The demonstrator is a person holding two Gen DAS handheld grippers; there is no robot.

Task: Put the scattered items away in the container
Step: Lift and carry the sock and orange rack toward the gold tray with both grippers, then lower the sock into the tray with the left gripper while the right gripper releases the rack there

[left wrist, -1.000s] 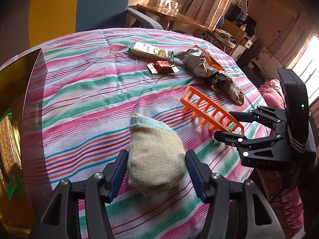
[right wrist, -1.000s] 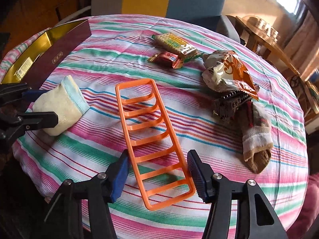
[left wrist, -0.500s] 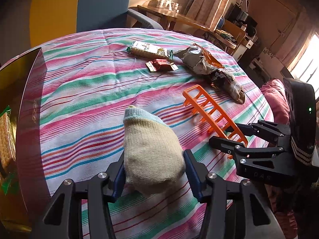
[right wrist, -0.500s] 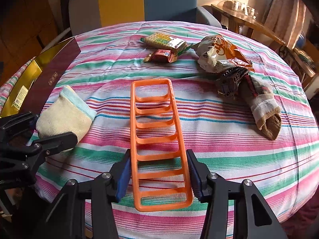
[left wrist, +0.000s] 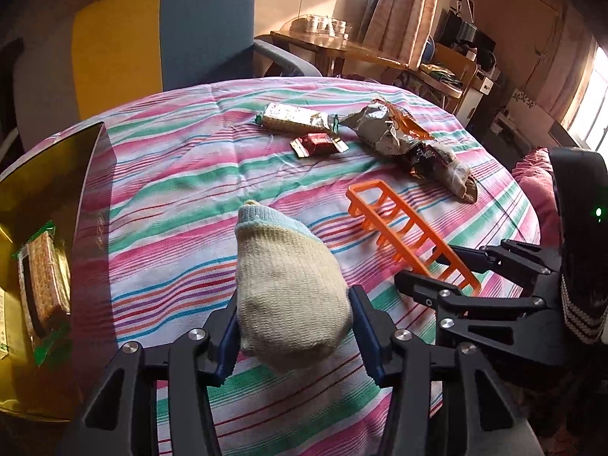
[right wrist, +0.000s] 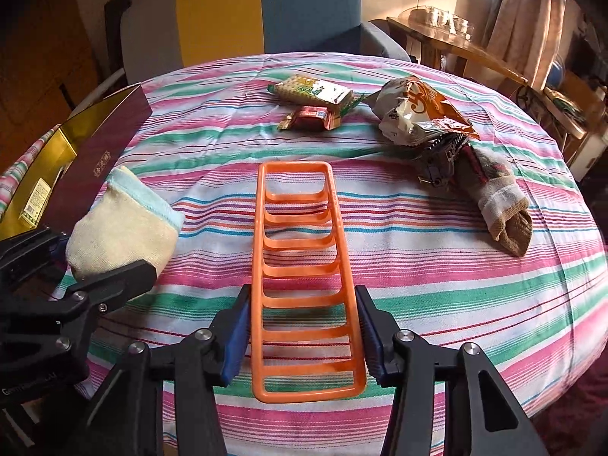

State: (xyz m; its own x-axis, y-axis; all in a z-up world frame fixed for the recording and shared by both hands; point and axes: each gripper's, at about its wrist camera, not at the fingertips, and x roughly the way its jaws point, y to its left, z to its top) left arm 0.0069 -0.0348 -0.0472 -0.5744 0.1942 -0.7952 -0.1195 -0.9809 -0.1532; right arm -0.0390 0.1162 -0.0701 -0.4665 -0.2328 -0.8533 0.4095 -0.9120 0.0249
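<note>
My left gripper (left wrist: 294,326) is shut on a cream sock with a pale blue cuff (left wrist: 285,285) and holds it lifted over the striped table. The sock also shows in the right wrist view (right wrist: 121,224). My right gripper (right wrist: 302,336) is shut on the sides of an orange plastic rack (right wrist: 300,262), raised at the near end. The rack shows in the left wrist view (left wrist: 410,235) with the right gripper (left wrist: 448,277) on it. The open gold-lined box (left wrist: 34,197) stands at the left with a cracker pack (left wrist: 43,277) inside.
On the far side of the table lie a cracker pack (right wrist: 315,91), a red candy wrapper (right wrist: 313,117), a crumpled chip bag (right wrist: 418,114), a dark comb (right wrist: 444,152) and a brown sock (right wrist: 501,205). A blue and yellow chair (left wrist: 167,34) stands behind the table.
My left gripper closed on the cream sock and lifted it. My right gripper closed on the orange rack and raised its near end.
</note>
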